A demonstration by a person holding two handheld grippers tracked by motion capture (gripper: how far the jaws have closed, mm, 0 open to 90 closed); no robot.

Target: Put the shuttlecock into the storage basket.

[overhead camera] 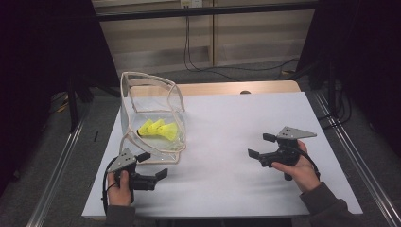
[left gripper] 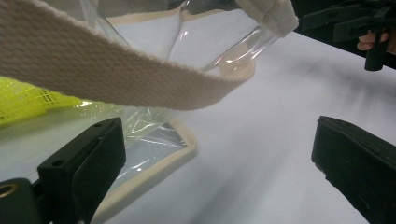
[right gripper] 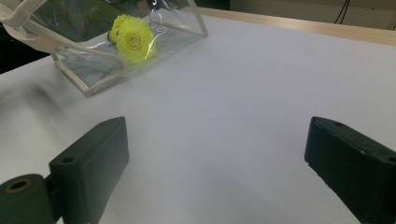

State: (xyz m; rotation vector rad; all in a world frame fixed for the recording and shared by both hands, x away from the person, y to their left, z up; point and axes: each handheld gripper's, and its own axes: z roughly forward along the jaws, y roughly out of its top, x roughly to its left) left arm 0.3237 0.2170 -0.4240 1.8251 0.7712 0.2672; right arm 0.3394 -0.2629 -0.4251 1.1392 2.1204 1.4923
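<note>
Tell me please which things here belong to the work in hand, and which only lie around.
Part of the work:
- clear bag with cream straps
- yellow shuttlecocks inside it
- left gripper, open, next to the bag
- right gripper, open, apart from the bag

Only lying around:
- white table cover
- cables on the floor behind

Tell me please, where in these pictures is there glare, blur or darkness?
High view: dark surroundings, and only the white table is brightly lit. Left gripper view: the near beige strap looks soft, and glare shines on the clear bag. Right gripper view: the yellow shuttlecocks are fairly sharp.
</note>
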